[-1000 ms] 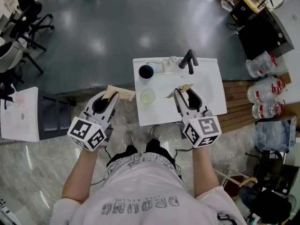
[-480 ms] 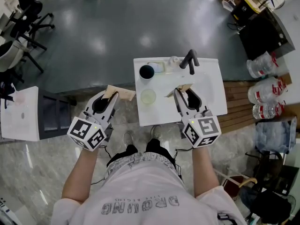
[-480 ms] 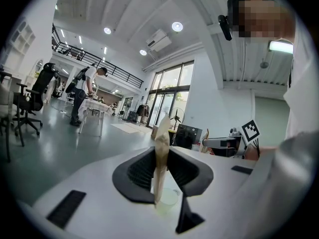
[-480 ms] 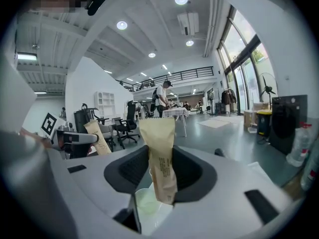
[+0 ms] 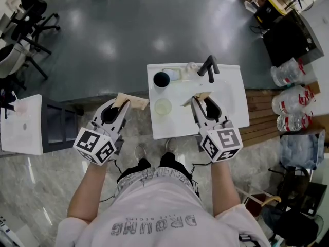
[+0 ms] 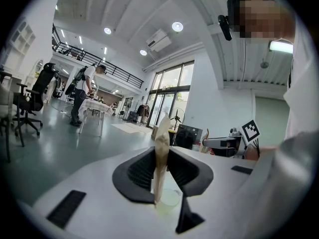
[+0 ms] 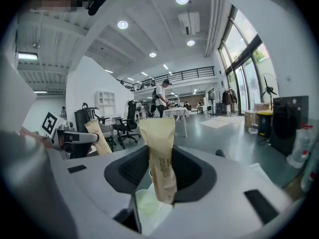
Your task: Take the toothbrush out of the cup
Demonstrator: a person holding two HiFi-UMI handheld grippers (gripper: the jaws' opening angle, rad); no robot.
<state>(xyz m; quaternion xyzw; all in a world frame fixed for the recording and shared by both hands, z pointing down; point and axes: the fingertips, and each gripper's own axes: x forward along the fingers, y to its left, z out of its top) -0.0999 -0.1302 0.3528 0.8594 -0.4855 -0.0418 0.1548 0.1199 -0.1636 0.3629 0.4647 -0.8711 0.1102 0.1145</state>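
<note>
The left gripper [image 6: 161, 172] has its jaws clamped on the upright left packet [image 6: 161, 148], seen edge-on. The right gripper [image 7: 160, 172] has just been closing its jaws on the right packet [image 7: 160, 151]. Between both grippers the pale cup [image 5: 162, 106] stands on the white basin top [image 5: 231, 115] and looks empty; no toothbrush shows, perhaps it is inside a packet

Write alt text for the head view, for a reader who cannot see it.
From above, a person holds two grippers: the left gripper clamps a tan packet beside a white sink unit; the right gripper, jaws just closing further, clamps a second packet over it. A black faucet and clear cup stand there.
</note>
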